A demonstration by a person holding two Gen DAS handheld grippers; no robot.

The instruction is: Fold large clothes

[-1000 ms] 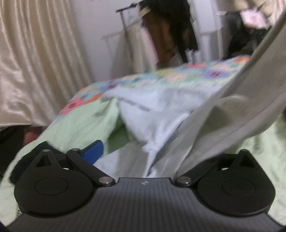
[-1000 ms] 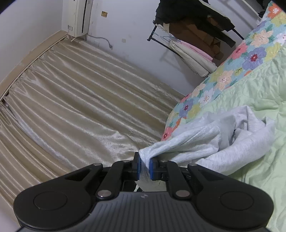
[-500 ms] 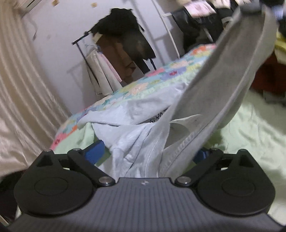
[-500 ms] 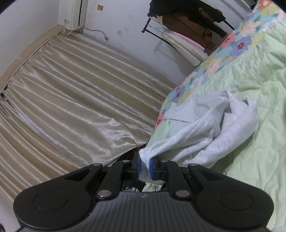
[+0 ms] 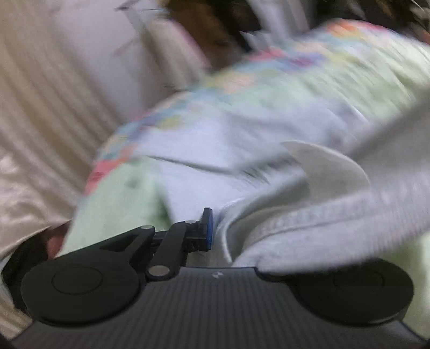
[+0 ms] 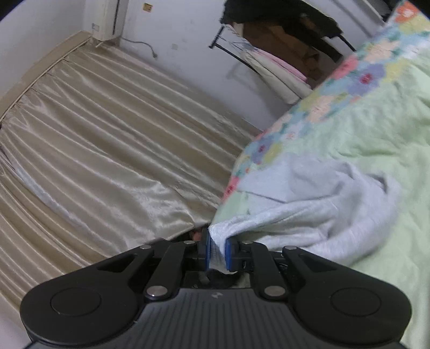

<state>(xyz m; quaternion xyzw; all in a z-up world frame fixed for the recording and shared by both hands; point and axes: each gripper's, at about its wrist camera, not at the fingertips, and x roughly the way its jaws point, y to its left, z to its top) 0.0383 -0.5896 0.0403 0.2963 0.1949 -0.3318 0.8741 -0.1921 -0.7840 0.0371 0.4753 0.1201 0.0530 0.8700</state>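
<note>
Grey garment (image 6: 317, 214) is pinched at one edge between the blue pads (image 6: 229, 251) of the right hand-held gripper (image 6: 217, 253), jaws nearly together with a bunch of cloth between them. From that grip the fabric runs far and right in a thick rumpled roll, then flattens onto the bed (image 6: 376, 128). The bed has a light green quilt with a floral patchwork border along its left edge.

Left hand-held gripper (image 5: 215, 231): only its left blue pad (image 5: 207, 228) shows, swung in toward centre. The grey garment (image 5: 309, 222) lies over the right side of the tool and hides the other finger, with a ribbed hem band right against the pad. Cannot tell whether it is actually clamping the cloth. This view is heavily blurred. More of the garment spreads far and left over the green bed (image 5: 118, 193).

Outward from the bed: beige pleated curtain (image 6: 107, 150) fills the left, white wall behind it with an air conditioner (image 6: 106, 16) at the top. A clothes rack (image 6: 282, 48) with dark, brown and pink clothes stands at the far end.
</note>
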